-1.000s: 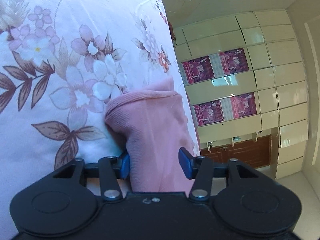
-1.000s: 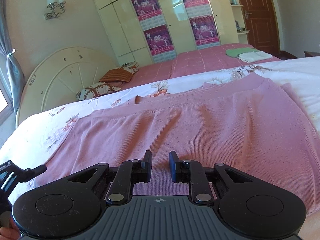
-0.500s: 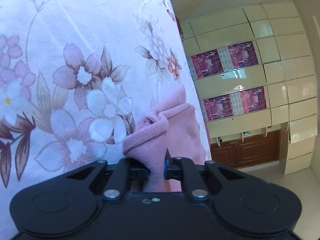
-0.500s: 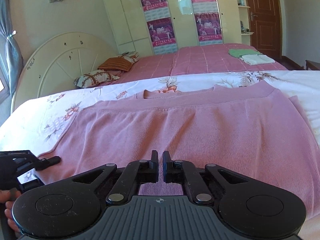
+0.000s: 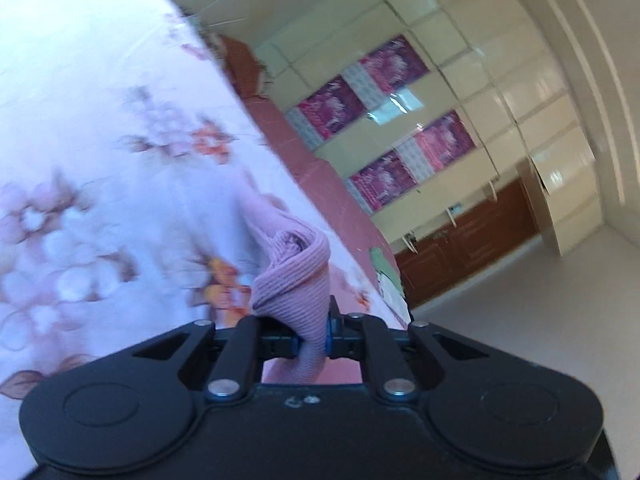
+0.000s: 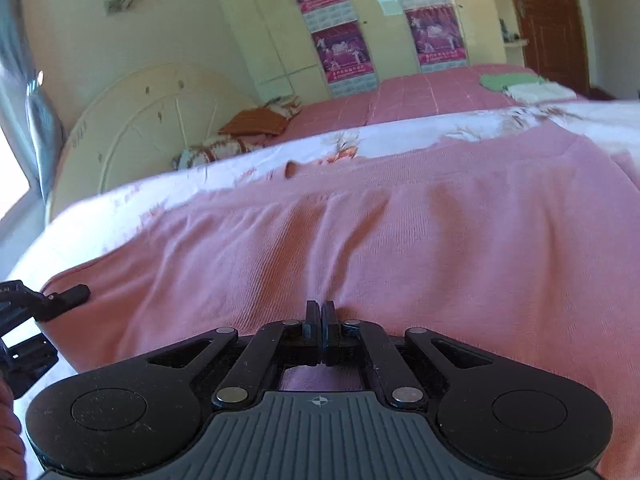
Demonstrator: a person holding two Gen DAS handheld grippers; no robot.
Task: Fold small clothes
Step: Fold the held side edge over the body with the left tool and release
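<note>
- Sweater: pink, fine ribbed knit, soft and matte. Lies spread across the quilt, filling most of the right wrist view. Shallow wrinkles fan outward from the point just ahead of the right gripper.
- Right gripper: black, two flat narrow fingers pressed together, no visible gap. Jaws have just been closing. Fabric puckers into a small ridge right at the tips, so a pinch of the sweater's knit is caught there. Ribbed grey plate on the housing below.
- Left gripper: black body, blue pads. Jaws have just been closing and are now nearly together, clamped on a bunched cuff-like end of the sweater. That end is a thick rolled tube of ribbed knit, standing up above the fingers and curling over at the top; it is raised off the quilt.
- Left gripper also shows at the left edge of the right wrist view, at the sweater's left corner.
- Quilt: pale, smooth cotton look, printed with pink and white flowers and brown leaves; blurred in the left view.
- Behind: second bed with pink checked cover, rounded cream headboard, glossy cream wardrobe with purple posters.
</note>
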